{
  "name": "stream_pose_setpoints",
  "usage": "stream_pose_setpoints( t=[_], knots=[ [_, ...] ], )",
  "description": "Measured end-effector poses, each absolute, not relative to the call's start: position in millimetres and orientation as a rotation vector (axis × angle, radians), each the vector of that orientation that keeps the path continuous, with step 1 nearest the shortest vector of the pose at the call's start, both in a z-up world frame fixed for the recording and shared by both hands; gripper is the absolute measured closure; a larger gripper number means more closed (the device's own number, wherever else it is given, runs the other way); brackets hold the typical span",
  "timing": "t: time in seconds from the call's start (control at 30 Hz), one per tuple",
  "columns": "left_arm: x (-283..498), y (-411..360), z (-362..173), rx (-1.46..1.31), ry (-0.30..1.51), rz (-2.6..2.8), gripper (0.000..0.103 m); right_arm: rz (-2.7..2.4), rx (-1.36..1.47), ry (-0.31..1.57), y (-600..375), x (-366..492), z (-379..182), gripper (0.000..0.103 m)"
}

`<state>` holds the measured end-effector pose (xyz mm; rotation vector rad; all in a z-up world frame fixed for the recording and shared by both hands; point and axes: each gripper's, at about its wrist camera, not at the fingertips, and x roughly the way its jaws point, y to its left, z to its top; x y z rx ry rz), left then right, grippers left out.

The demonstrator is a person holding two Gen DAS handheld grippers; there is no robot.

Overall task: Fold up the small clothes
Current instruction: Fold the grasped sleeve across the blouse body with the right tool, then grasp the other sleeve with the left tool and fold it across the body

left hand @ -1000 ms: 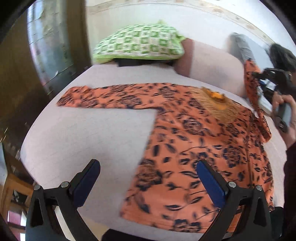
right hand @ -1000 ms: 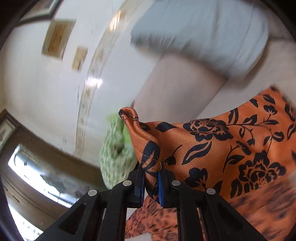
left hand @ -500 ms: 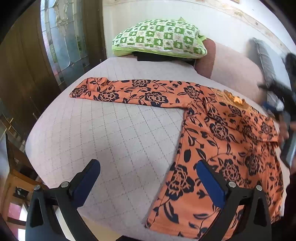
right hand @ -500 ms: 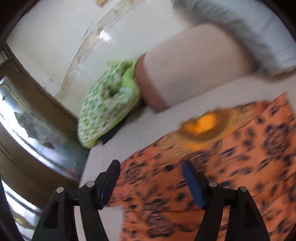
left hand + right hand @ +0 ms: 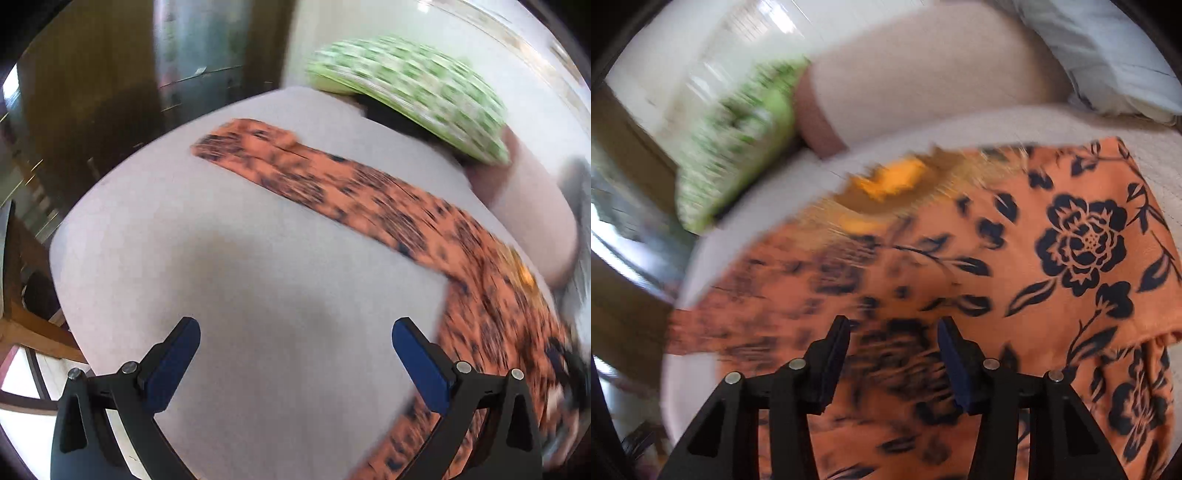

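An orange top with a dark floral print (image 5: 491, 295) lies flat on a pale quilted bed (image 5: 240, 277). Its left sleeve (image 5: 295, 173) stretches out toward the far left. In the right wrist view the top (image 5: 1052, 258) fills the frame, its right sleeve folded over the body and its yellow-gold neckline (image 5: 894, 181) at the far side. My left gripper (image 5: 295, 354) is open and empty over bare bed, left of the top. My right gripper (image 5: 894, 347) is open and empty just above the top's body. Both views are motion-blurred.
A green and white checked pillow (image 5: 406, 88) lies at the head of the bed, also in the right wrist view (image 5: 735, 147). A pinkish bolster (image 5: 923, 88) and a grey pillow (image 5: 1108, 55) sit behind the top. A dark wooden door (image 5: 92, 92) stands at left.
My right gripper let go of the right sleeve, which now lies folded over the body, and moved over the top. My left gripper swung left toward the spread sleeve.
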<state>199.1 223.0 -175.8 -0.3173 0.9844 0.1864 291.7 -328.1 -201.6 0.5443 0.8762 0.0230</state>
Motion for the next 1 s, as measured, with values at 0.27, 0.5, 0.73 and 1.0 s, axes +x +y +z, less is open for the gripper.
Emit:
stream_pose_setpoints(
  t=[0.27, 0.5, 0.73, 1.0],
  knots=[
    [269, 296, -179, -0.528, 0.963, 0.223, 0.0, 0.157, 0.488, 0.807, -331, 207, -183, 0.05],
    [327, 314, -192, -0.624, 0.982, 0.242, 0.005, 0.14, 0.455, 0.739, -336, 172, -202, 0.05],
    [362, 312, -228, -0.717, 1.064, 0.283, 0.029, 0.154, 0.422, 0.744, -338, 184, -206, 0.05],
    [390, 307, -237, -0.734, 1.075, 0.297, 0.057, 0.221, 0.504, 0.816, -322, 270, -189, 0.052]
  ],
)
